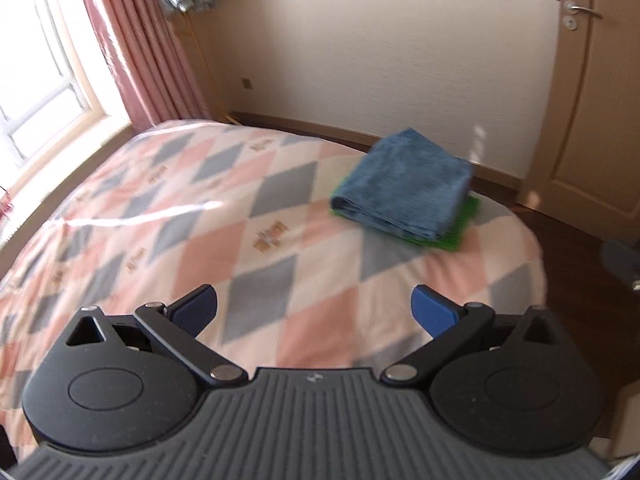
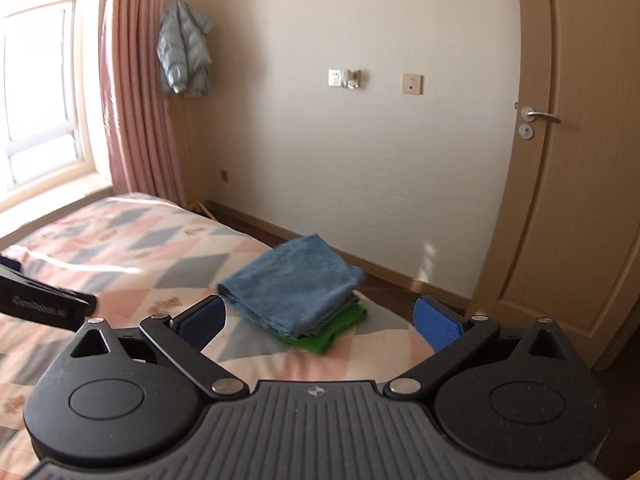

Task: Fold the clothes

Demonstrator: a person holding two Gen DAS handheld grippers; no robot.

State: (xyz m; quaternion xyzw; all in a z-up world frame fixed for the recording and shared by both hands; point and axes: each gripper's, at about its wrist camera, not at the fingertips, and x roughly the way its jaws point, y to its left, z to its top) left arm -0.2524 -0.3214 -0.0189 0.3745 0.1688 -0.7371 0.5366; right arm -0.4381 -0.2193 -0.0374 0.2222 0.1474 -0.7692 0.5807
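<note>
Both your grippers, left gripper (image 1: 314,310) and right gripper (image 2: 318,318), gape empty; the blue towel (image 2: 292,284) probably lies nearer your right, just ahead.

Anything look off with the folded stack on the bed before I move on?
Slightly. The blue towel sits askew on the green cloth, whose edges stick out on the door side and front. The stack rests near the corner of the bed. Both grippers are open and empty.
</note>
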